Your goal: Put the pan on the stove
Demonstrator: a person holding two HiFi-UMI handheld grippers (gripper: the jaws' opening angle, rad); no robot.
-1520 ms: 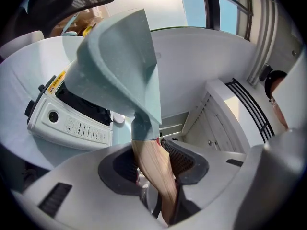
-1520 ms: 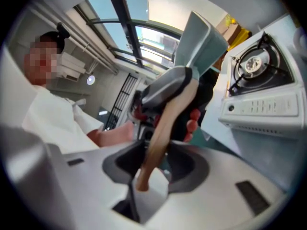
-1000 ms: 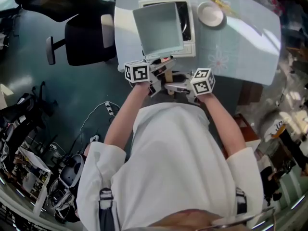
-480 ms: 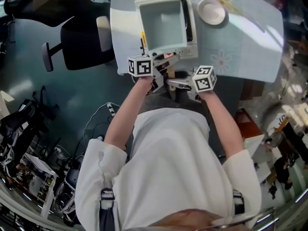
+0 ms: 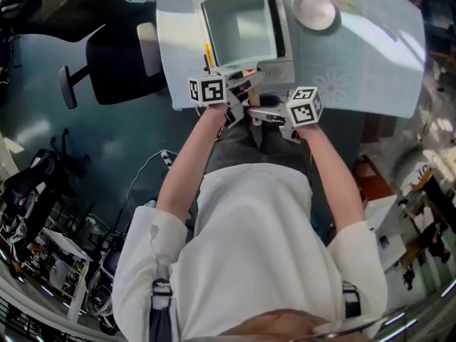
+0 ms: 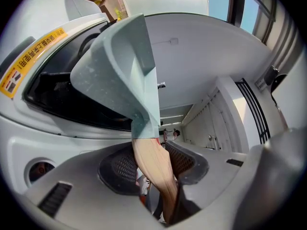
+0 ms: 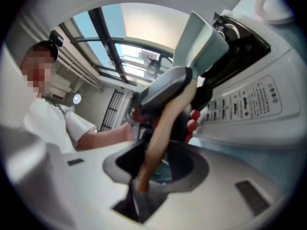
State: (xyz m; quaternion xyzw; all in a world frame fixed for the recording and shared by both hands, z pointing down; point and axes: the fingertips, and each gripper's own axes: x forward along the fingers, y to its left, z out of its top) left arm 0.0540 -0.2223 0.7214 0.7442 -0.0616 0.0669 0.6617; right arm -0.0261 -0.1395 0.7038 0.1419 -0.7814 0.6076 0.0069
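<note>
A square pale teal pan (image 5: 239,27) lies over the black top of the white stove (image 5: 282,68). Its wooden handle (image 5: 249,91) points toward me. My left gripper (image 5: 241,90) is shut on the handle (image 6: 152,164) close to the pan body (image 6: 120,71). My right gripper (image 5: 262,114) is shut on the same handle (image 7: 163,128) nearer its end. In the right gripper view the pan (image 7: 199,37) stands beyond the left gripper (image 7: 165,87). I cannot tell whether the pan's base rests on the glass (image 6: 57,92).
The stove stands at the near left of a pale blue table (image 5: 363,55). A white bowl (image 5: 314,9) sits to the stove's right at the back. The stove's control panel (image 7: 249,104) faces me. A black office chair (image 5: 114,55) stands on the floor left of the table.
The pan has gone from tilted and left of centre to squarely over the stove top. Both grippers moved slightly forward with the handle still held.
</note>
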